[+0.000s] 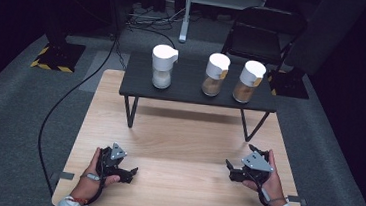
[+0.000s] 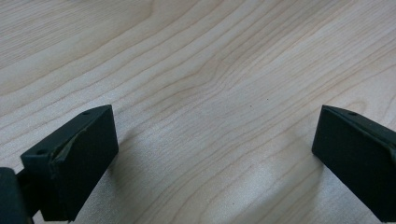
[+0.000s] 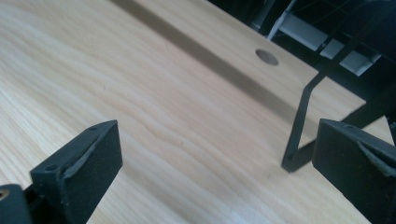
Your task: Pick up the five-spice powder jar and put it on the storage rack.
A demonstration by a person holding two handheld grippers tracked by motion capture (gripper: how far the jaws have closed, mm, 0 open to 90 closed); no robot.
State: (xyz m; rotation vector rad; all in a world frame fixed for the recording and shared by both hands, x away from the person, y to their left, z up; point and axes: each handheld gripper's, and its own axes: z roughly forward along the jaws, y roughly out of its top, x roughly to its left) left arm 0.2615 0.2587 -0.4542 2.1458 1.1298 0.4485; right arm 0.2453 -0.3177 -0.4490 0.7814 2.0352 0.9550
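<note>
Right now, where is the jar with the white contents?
In the high view, the jar with the white contents stands at the left end of the dark raised shelf, left of the two brown-filled jars, far beyond both grippers.

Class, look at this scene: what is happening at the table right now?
A person rests both hands on the wooden table, each holding open tongs, the left tongs and right tongs gripping nothing. Ahead, on a small dark raised shelf, stand three white-lidded jars: a white-filled jar and two brown-filled jars. None is touched yet.
</note>
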